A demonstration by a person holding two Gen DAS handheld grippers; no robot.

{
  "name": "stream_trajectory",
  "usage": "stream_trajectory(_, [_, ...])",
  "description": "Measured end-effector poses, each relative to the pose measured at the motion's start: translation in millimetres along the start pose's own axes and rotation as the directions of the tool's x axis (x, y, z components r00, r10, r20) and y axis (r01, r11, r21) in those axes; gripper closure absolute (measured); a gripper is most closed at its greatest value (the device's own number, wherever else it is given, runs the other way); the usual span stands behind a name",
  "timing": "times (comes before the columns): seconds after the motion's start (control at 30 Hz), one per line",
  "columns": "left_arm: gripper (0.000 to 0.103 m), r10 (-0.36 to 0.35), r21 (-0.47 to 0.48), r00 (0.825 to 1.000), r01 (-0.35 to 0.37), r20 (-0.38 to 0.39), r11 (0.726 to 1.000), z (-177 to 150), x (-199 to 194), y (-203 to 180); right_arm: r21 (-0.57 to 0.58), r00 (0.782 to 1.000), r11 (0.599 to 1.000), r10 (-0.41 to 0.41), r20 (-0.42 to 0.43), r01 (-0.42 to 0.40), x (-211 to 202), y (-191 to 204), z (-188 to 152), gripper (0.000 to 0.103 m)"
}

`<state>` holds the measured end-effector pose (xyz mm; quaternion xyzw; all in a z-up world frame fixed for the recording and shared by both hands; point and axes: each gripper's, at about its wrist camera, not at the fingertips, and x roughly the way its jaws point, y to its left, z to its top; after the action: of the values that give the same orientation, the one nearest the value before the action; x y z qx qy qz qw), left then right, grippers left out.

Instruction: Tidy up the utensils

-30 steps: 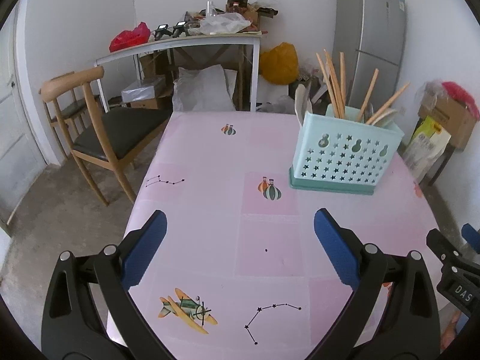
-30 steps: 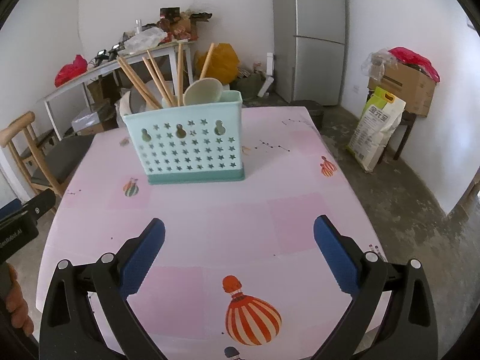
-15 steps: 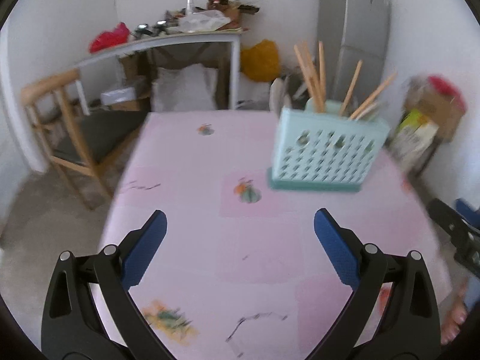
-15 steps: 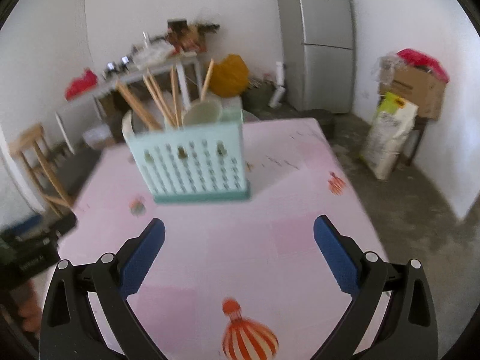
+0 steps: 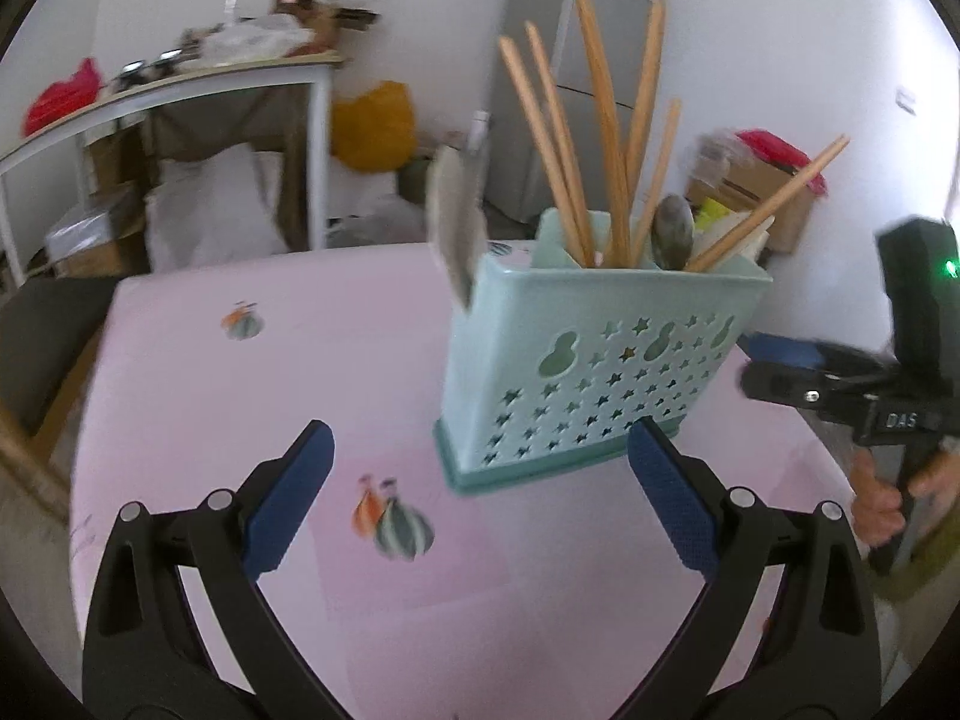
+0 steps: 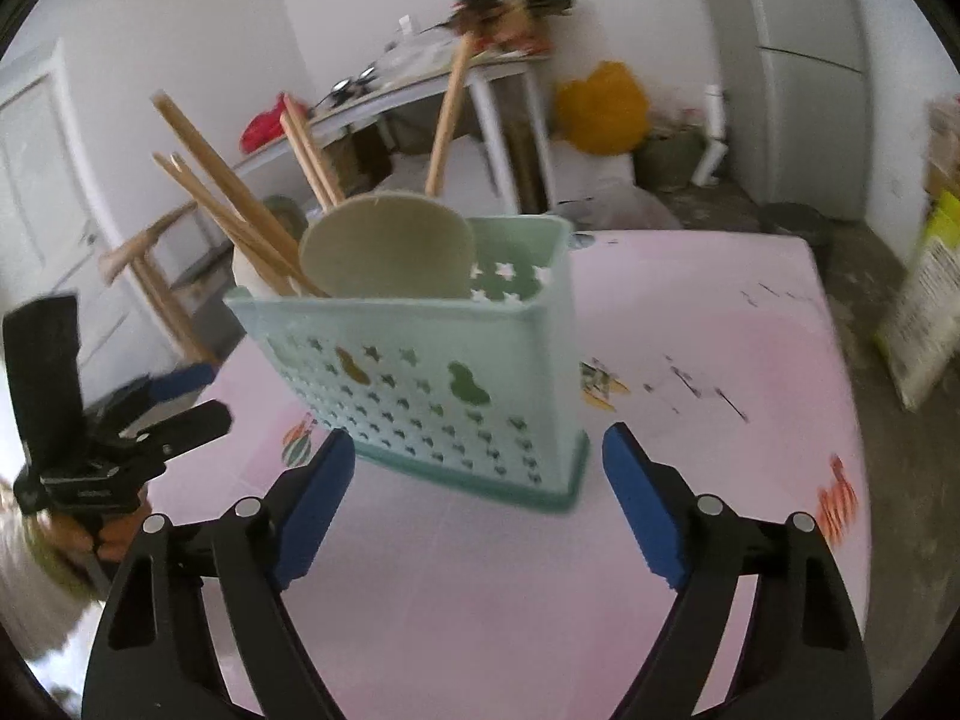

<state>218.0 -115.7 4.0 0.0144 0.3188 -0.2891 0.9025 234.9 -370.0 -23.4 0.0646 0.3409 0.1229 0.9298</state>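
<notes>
A mint-green perforated utensil holder (image 5: 594,360) stands on the pink table (image 5: 240,396), also in the right wrist view (image 6: 432,384). It holds several wooden chopsticks (image 5: 606,138) and spoons (image 5: 456,222); a pale round spoon bowl (image 6: 390,252) faces the right camera. My left gripper (image 5: 480,498) is open and empty, just in front of the holder's left corner. My right gripper (image 6: 474,504) is open and empty, close in front of the holder. Each gripper shows in the other's view: the right one (image 5: 840,378) and the left one (image 6: 150,420).
A wooden chair (image 6: 150,264) stands at the table's left side. Behind are a cluttered white side table (image 5: 180,84), a yellow bag (image 5: 372,126), a grey fridge (image 5: 582,90) and boxes (image 5: 768,180). The table's right edge (image 6: 840,360) drops to a concrete floor.
Both grippers have moved forward and closed in on the holder from either side; it now looms much larger in both views. Both stay open and empty.
</notes>
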Motion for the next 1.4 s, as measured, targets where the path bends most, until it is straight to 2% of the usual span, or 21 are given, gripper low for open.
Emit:
stream_trajectory(0.1, [0.011,-0.048,0.015,0.999,0.048,-0.01,0.999,5.2,19.4,0.4,-0.036,1.0,0.999,-0.005,-0.018,0.005,16.2,4.4,5.9,0.021])
stream_trajectory(0.17, [0.023,-0.079,0.008,0.997,0.079,-0.016,0.997,7.2,25.9,0.8,-0.057,1.0,0.998,-0.027,-0.016,0.026,21.8,7.0,9.6,0.021])
stream_trajectory(0.23, [0.035,-0.115,-0.014,0.993,0.114,-0.03,0.993,9.0,32.8,2.4,-0.048,1.0,0.999,-0.006,-0.016,0.005,23.9,7.2,12.3,0.021])
stream_trajectory(0.3, [0.039,-0.131,-0.034,0.991,0.13,-0.03,0.991,9.8,36.0,3.1,-0.044,1.0,0.999,0.008,-0.018,-0.009,25.5,7.6,13.6,0.022])
stream_trajectory(0.43, [0.04,-0.137,-0.063,0.99,0.135,-0.028,0.989,9.7,35.1,9.8,-0.041,1.0,0.999,0.016,-0.026,-0.017,24.4,6.7,15.2,0.023])
stream_trajectory(0.6, [0.04,-0.128,-0.105,0.991,0.123,-0.035,0.987,2.9,13.6,21.8,-0.034,0.997,0.998,0.055,-0.047,-0.056,25.9,24.5,14.7,0.024])
stream_trajectory(0.73, [0.04,-0.09,-0.135,0.995,0.084,-0.041,0.987,-10.6,-15.8,33.9,-0.073,0.996,0.995,0.068,-0.061,-0.072,25.1,54.2,6.2,0.024])
stream_trajectory(0.9, [0.037,-0.053,-0.16,0.998,0.046,-0.041,0.986,-25.0,-46.5,41.0,-0.116,0.997,0.992,0.045,-0.066,-0.052,18.7,90.7,-7.3,0.024])
stream_trajectory(1.1, [0.03,-0.005,-0.125,0.999,0.001,-0.036,0.992,-32.1,-58.8,33.0,-0.137,0.999,0.991,-0.004,-0.052,-0.003,16.3,102.0,-7.0,0.024])
stream_trajectory(1.13, [0.024,0.026,-0.11,0.999,-0.028,-0.019,0.993,-33.0,-63.7,29.4,-0.135,0.999,0.991,-0.015,-0.042,0.009,11.3,104.8,-7.7,0.024])
stream_trajectory(1.23, [0.016,0.113,-0.093,0.993,-0.11,0.019,0.99,-38.3,-80.9,21.7,-0.109,0.999,0.993,-0.042,-0.024,0.039,-5.4,108.4,-11.6,0.024])
stream_trajectory(1.37, [0.011,0.187,-0.152,0.982,-0.185,-0.001,0.971,-54.3,-105.6,20.2,-0.05,0.996,0.995,-0.091,-0.014,0.09,-27.3,110.6,-25.7,0.02])
stream_trajectory(1.4, [0.01,0.223,-0.173,0.975,-0.223,-0.02,0.959,-61.3,-112.8,19.4,-0.035,0.994,0.993,-0.111,-0.013,0.11,-33.5,112.3,-32.2,0.019])
